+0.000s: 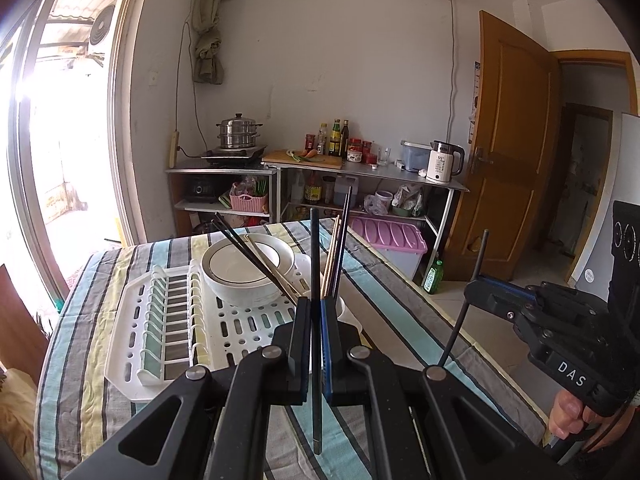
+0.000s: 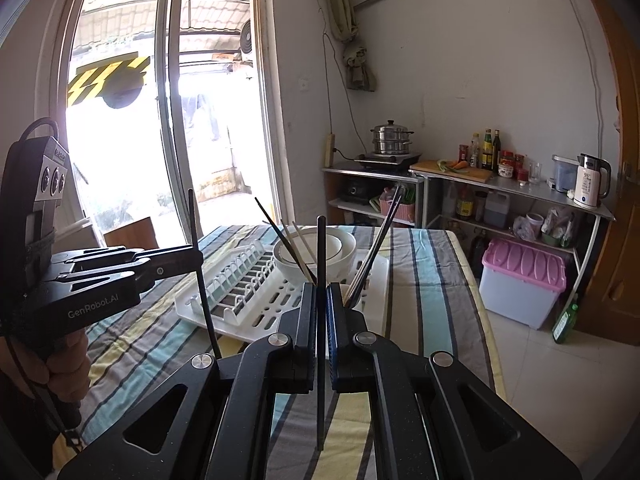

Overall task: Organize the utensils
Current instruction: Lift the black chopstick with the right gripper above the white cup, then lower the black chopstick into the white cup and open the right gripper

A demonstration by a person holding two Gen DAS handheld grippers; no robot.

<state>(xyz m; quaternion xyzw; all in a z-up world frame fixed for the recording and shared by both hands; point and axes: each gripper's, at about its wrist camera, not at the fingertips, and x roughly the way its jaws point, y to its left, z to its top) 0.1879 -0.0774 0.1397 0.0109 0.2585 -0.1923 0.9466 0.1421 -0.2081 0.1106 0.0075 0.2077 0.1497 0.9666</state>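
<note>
My left gripper is shut on a black chopstick that stands upright between its jaws. My right gripper is shut on another black chopstick, also upright. Each gripper shows in the other's view: the right gripper to the right, the left gripper to the left, both above the striped table. Just beyond the fingertips, a white cup on the white drying rack holds more chopsticks. More chopsticks lean in the stacked white bowls.
The striped tablecloth ends at the table's right edge. On the floor beyond are a pink-lidded box and a green bottle. Metal shelves with a kettle stand against the far wall.
</note>
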